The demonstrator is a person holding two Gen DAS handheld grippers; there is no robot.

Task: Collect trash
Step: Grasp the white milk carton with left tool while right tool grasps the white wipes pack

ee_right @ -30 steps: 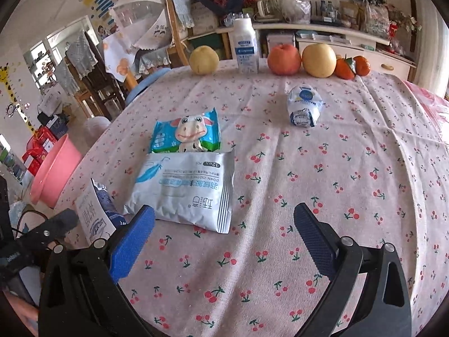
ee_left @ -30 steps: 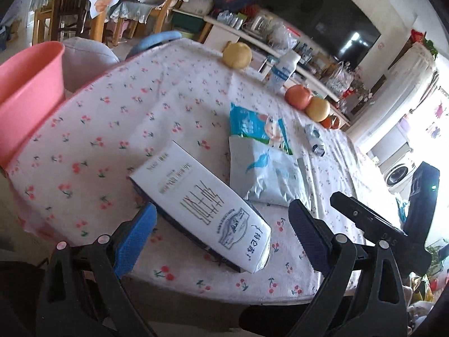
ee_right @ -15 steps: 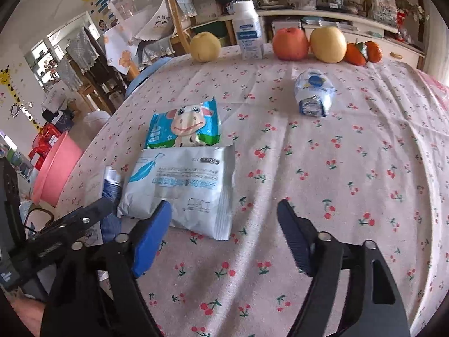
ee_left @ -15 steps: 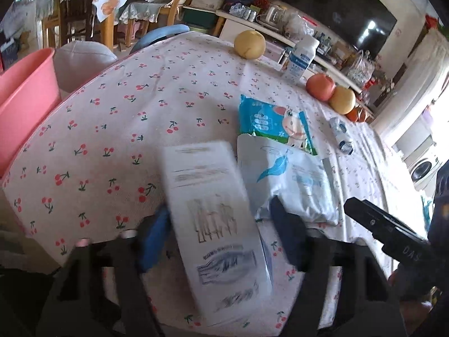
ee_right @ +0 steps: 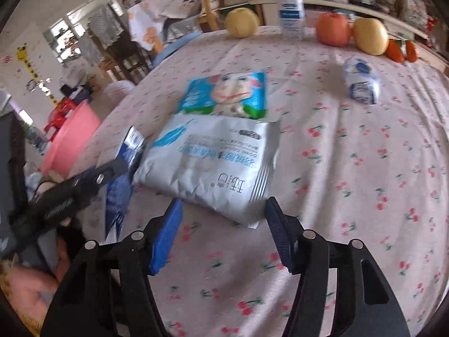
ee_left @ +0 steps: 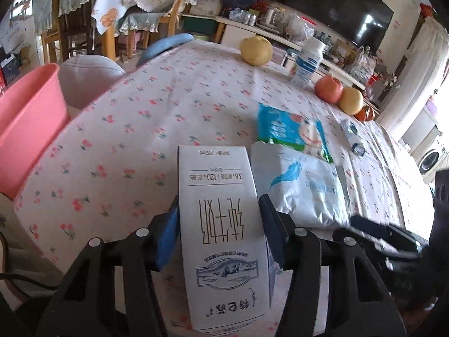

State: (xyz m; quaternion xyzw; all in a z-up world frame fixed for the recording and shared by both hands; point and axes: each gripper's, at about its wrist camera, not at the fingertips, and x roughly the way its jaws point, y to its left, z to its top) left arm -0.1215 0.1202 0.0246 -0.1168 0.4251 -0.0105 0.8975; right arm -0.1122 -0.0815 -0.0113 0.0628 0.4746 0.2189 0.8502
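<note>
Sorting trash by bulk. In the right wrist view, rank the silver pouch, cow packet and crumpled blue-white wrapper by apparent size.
1. silver pouch, though nearest the camera, which inflates it.
2. cow packet.
3. crumpled blue-white wrapper, clearly smallest, though farthest.

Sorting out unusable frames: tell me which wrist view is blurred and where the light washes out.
Left wrist view: sharp on the milk carton, washed out at the far right edge by the washing machine. Right wrist view: motion blur throughout, worst on the left gripper; the silver pouch is soft but readable.
</note>
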